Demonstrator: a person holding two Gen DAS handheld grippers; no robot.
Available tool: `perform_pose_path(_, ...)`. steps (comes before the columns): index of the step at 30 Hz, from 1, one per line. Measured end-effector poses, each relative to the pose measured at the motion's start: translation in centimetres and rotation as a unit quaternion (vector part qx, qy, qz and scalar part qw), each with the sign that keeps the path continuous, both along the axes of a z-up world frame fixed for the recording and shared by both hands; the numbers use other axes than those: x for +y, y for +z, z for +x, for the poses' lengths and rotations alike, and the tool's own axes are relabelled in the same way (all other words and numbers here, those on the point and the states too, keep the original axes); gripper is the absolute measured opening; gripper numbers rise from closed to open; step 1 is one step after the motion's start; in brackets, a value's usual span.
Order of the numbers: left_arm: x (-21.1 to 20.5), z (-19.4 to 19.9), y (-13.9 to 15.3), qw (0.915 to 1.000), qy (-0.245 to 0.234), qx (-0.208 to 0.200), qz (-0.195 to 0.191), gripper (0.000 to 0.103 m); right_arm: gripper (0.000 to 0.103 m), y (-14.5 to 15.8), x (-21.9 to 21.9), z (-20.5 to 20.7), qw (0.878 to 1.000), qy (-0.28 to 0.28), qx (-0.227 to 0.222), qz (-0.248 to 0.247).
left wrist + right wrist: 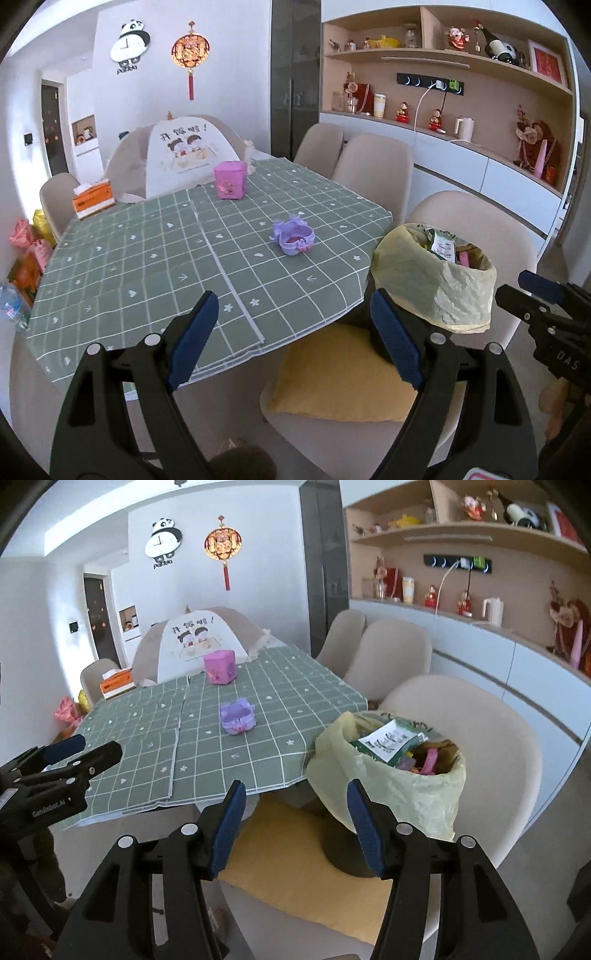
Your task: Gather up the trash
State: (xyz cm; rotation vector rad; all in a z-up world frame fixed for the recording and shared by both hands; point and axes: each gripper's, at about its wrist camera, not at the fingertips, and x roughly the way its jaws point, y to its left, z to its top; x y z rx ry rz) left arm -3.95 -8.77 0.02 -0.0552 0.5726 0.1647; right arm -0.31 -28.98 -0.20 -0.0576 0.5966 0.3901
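Trash bin (391, 775), yellow liner folded over its rim, packed with wrappers, sits on the chair (491, 738) at the table's (122, 266) near right corner, so scraps drop straight in. Left gripper (291, 332) and right gripper (295, 819) both wide, empty. Purple dish (294, 240) mid-table and pink box (229, 180) toward the far edge are probably not trash.

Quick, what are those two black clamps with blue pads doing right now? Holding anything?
Left gripper: open, holding nothing.
Right gripper: open, holding nothing.
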Motion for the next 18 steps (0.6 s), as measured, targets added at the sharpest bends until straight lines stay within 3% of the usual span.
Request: perform_pose_path(18,-1.2,-1.3,0.6,0.9994,-0.035,-0.004,-0.007,0.08,0.054,1.0,-1.0,-2.3,0.999,-0.033,-0.03,0.009)
